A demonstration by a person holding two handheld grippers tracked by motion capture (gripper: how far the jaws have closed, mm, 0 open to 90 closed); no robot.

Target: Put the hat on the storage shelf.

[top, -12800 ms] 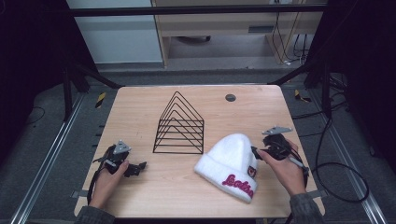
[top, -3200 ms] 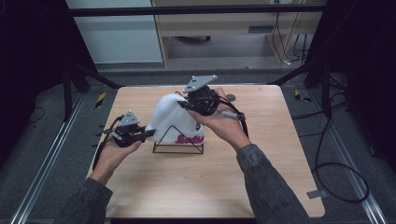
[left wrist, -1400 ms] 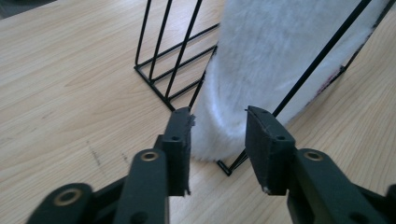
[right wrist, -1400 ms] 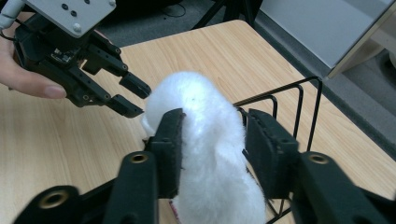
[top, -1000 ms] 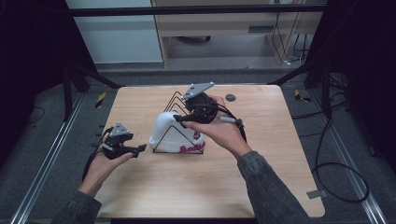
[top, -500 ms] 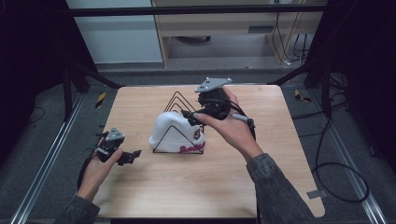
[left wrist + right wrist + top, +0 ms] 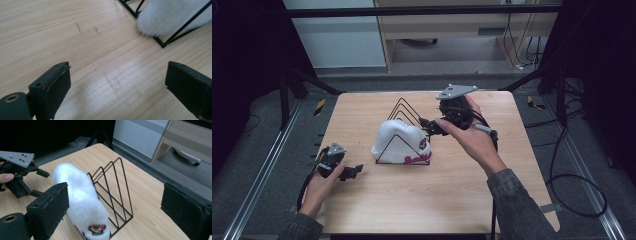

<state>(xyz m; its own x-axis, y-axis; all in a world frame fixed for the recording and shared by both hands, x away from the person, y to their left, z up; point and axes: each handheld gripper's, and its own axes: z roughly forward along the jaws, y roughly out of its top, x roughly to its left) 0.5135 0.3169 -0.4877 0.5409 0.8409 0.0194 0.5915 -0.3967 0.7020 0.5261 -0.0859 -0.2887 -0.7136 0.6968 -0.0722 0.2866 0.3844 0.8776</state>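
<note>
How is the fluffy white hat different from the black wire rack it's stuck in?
The white hat is soft, fuzzy and solid, with red lettering on its cuff; the wire rack is thin, bare black wire that you can see through. The hat is rounded and slumped, while the rack stands stiff in pointed triangles. The hat fills the front slots; the back slots are empty. Both rest on the wooden table.
</note>
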